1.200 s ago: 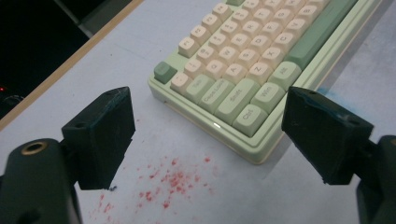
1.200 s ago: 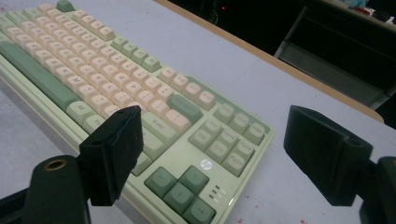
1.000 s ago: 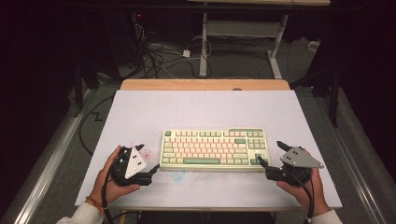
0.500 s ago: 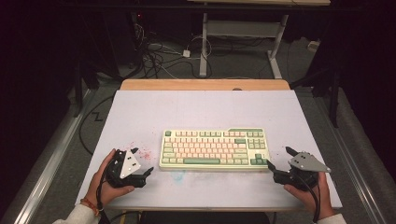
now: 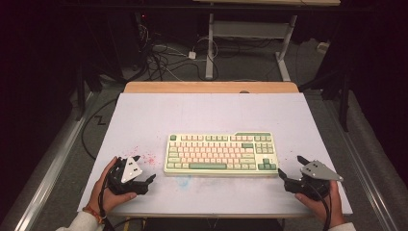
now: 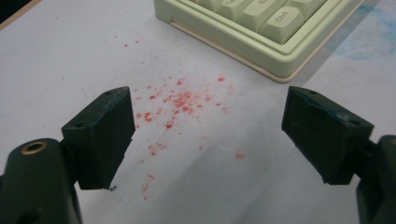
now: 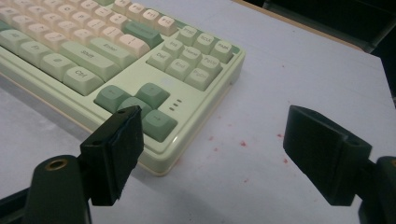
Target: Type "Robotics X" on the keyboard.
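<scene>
— While your two grippers sit at the near edge of the table [image 5: 144, 110], where do you judge the work stands?

— You're flanking the keyboard [image 5: 220, 153], which lies flat near the middle of the white surface, a little toward you. Your left gripper [image 5: 144, 168] is just off its left end and your right gripper [image 5: 292, 166] just off its right end; neither touches it. Both claws are spread wide with nothing between them.

— So which step is this?

— It looks like the approach to a two-sided grab or a shove of the keyboard, with no contact made.

— And the next move?

— From the right gripper view, one jaw overlaps the corner by the arrow keys [image 7: 135, 100] while the other stands over bare table, so you'd want to square up to the end wall before closing. On the left, the red specks [image 6: 180, 105] lie between the jaws (the keyboard's corner is farther ahead), so you'd need to travel forward first. How high each jaw hangs above the table I can't quite tell.
</scene>
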Available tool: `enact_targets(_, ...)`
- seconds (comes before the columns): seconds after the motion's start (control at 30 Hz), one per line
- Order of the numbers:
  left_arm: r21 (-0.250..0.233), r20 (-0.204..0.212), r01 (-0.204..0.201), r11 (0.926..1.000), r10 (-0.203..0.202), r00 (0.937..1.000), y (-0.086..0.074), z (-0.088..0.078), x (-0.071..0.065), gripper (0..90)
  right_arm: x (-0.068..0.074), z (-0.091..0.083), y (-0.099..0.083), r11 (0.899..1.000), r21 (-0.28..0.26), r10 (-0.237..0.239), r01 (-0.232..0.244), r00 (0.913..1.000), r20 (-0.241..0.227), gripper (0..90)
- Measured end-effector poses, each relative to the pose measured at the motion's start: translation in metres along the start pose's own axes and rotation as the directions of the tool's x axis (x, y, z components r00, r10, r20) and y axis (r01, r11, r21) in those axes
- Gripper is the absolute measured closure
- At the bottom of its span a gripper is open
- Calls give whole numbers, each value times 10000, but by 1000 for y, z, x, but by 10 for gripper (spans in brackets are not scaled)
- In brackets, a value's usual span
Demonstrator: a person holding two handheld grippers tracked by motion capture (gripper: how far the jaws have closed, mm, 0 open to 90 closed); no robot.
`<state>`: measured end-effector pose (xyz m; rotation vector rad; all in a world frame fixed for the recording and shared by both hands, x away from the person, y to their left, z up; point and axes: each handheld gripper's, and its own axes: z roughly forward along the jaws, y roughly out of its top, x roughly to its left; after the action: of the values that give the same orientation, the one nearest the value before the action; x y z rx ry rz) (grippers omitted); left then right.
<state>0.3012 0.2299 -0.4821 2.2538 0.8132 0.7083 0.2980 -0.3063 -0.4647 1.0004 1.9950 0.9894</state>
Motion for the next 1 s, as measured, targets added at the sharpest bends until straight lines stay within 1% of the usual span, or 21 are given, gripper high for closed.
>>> enact_targets(0.07,-81,-61,-65,9999,65,10000,0,0,-2,163,1,1,0,10000,44,-4,4,10000,-2,205)
enact_targets(0.1,-60,-3,-98,9999,98,10000,0,1,-2,163,1,0,1,10000,25,-17,17,10000,-8,205)
enact_targets(0.17,-9,-35,-198,9998,198,9998,-1,0,-3,163,3,-1,3,9999,-107,-67,67,10000,35,205)
enact_targets(0.23,-130,7,-113,9999,113,9999,-2,-1,-3,163,5,-2,5,9998,-178,-82,83,10000,43,205)
enact_targets(0.33,-136,-13,-180,9997,180,9998,-2,-2,-4,163,7,-2,6,9997,-222,-134,135,9999,40,205)
enact_targets(0.4,-174,46,-160,9997,161,9999,-1,-1,-4,163,8,-2,7,9995,-253,-200,201,9998,12,205)
enact_targets(0.43,-157,41,-231,9996,232,9997,0,-1,-5,163,8,-2,7,9994,-272,-217,218,9998,14,205)
enact_targets(0.6,-96,50,-305,9995,305,9995,2,2,-6,163,7,-3,6,9994,-305,-141,141,9999,2,205)
enact_targets(0.7,-144,62,-278,9995,279,9996,2,2,-6,163,6,-4,6,9994,-329,-132,131,9999,-27,205)
enact_targets(0.77,-73,90,-330,9994,331,9994,2,2,-6,163,6,-4,6,9993,-352,-113,112,9999,-18,205)
enact_targets(0.87,22,145,-410,9992,409,9991,2,3,-7,163,7,-4,7,9992,-354,-197,196,9998,-31,205)
enact_targets(1.0,-13,164,-378,9993,378,9992,2,4,-6,163,8,-3,7,9991,-324,-260,257,9996,-61,205)
